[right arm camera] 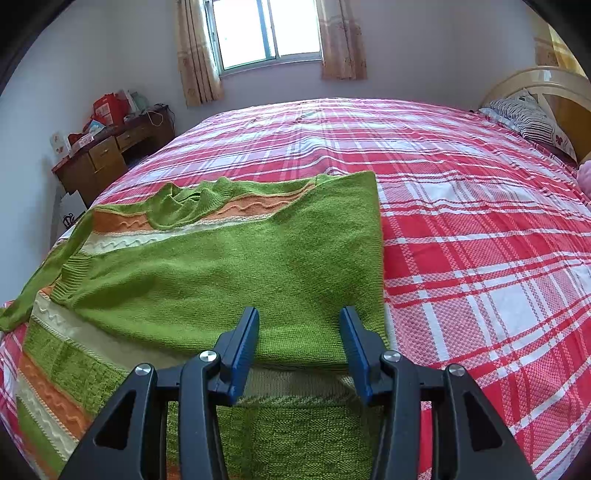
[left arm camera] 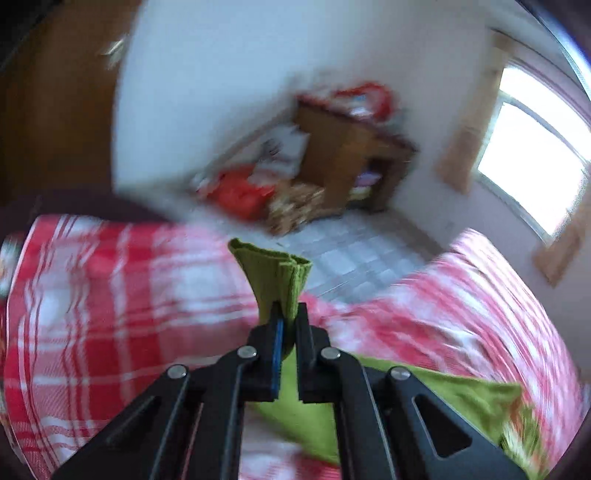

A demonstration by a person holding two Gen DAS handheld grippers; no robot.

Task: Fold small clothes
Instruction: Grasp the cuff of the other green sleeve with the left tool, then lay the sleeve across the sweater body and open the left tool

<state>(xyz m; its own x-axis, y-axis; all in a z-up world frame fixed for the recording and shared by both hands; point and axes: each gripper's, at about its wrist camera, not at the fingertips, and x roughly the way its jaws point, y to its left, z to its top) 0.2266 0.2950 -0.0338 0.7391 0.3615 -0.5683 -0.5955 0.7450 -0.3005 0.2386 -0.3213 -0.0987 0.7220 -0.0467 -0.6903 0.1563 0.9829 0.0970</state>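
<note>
A green knitted sweater [right arm camera: 207, 266] with orange and cream wavy stripes lies on the bed, one side folded over its body. In the left wrist view my left gripper [left arm camera: 287, 314] is shut on a green ribbed cuff [left arm camera: 275, 271] of the sweater, which sticks up beyond the fingertips; more green knit [left arm camera: 476, 398] hangs below to the right. That view is blurred. In the right wrist view my right gripper [right arm camera: 300, 315] stands open just above the folded green panel near its front edge, with nothing pinched between its blue pads [right arm camera: 245, 343].
The bed has a red and white plaid cover [right arm camera: 461, 229]. A striped pillow [right arm camera: 532, 118] and a wooden headboard [right arm camera: 543, 79] are at the far right. A wooden desk [right arm camera: 110, 155] with clutter stands by the wall at left, under a curtained window [right arm camera: 267, 33]. Tiled floor [left arm camera: 354, 254] lies beyond the bed's corner.
</note>
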